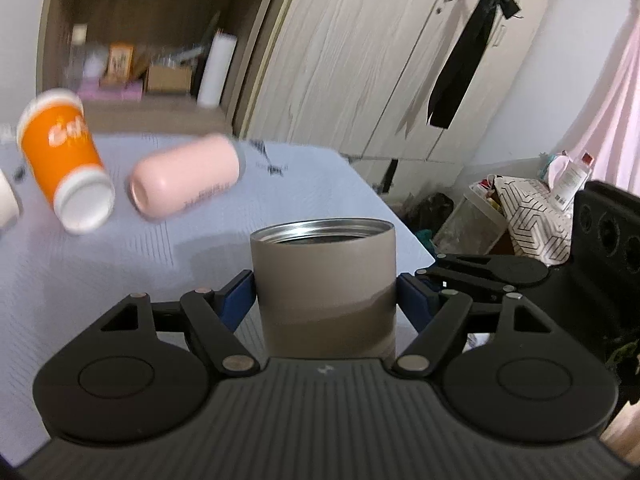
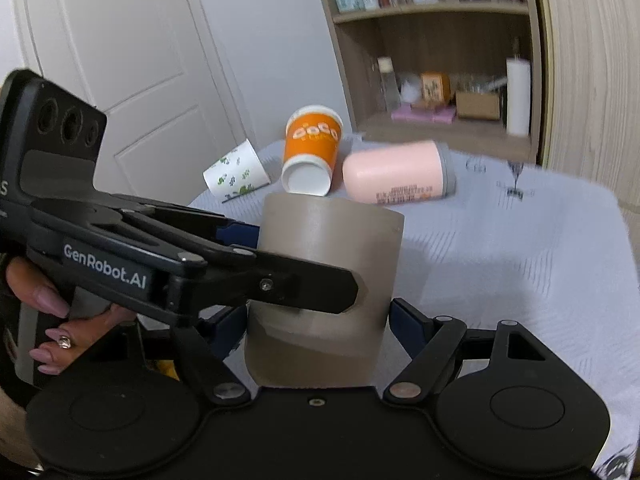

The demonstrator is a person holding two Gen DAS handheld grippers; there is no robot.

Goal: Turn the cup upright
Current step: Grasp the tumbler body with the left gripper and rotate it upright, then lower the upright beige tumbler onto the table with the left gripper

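A taupe metal cup stands upright with its steel rim up, held between both grippers above the near table edge. My left gripper is shut on the cup's sides with its blue pads. My right gripper is also shut on the same cup; the left gripper's black finger crosses the cup's front in the right wrist view. The cup's base is hidden behind the gripper bodies.
An orange paper cup, a pink tumbler and a white floral cup lie on their sides on the pale blue tablecloth. Shelves stand behind; the table edge and floor clutter are right.
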